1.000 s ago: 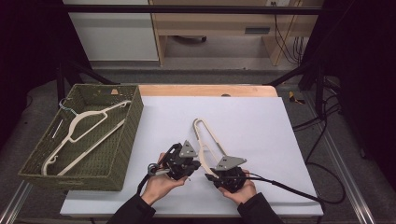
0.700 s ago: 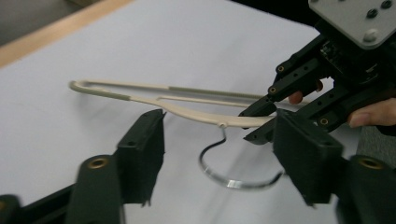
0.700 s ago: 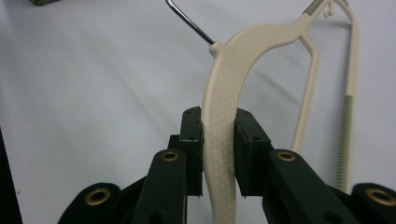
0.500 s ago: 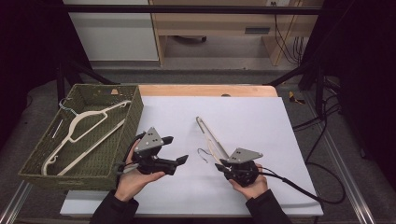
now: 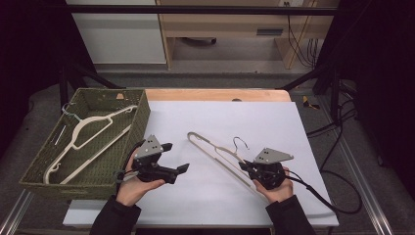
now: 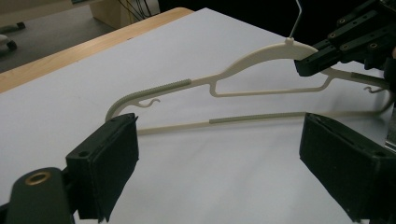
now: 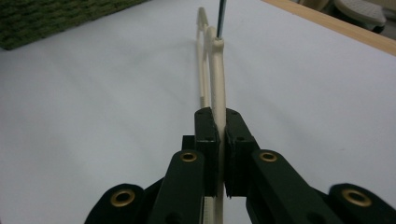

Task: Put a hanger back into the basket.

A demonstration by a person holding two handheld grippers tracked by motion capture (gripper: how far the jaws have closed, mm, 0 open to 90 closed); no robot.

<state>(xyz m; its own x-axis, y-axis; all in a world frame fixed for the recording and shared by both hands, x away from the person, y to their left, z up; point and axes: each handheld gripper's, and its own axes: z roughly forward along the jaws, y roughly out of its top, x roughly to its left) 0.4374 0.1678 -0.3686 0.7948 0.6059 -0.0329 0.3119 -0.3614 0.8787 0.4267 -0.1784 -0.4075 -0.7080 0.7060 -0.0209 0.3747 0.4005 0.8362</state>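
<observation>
At the far left, the woven basket is sitting on the table with one cream hanger already lying inside it. Just right of the basket's near corner, the left hand-held gripper is hovering with nothing between its pads; its jaws have just been opening and are now standing wide, pointing rightward across the white surface. Further right, the second hanger is running diagonally, its free end reaching toward the far left and its hooked neck lying near the right hand. The right hand-held gripper is clamping that hanger edge-on near the neck, its jaws having just been closing tight. The hanger's long axis is pointing roughly toward the basket, so I judge the right hand is carrying it leftward.
</observation>
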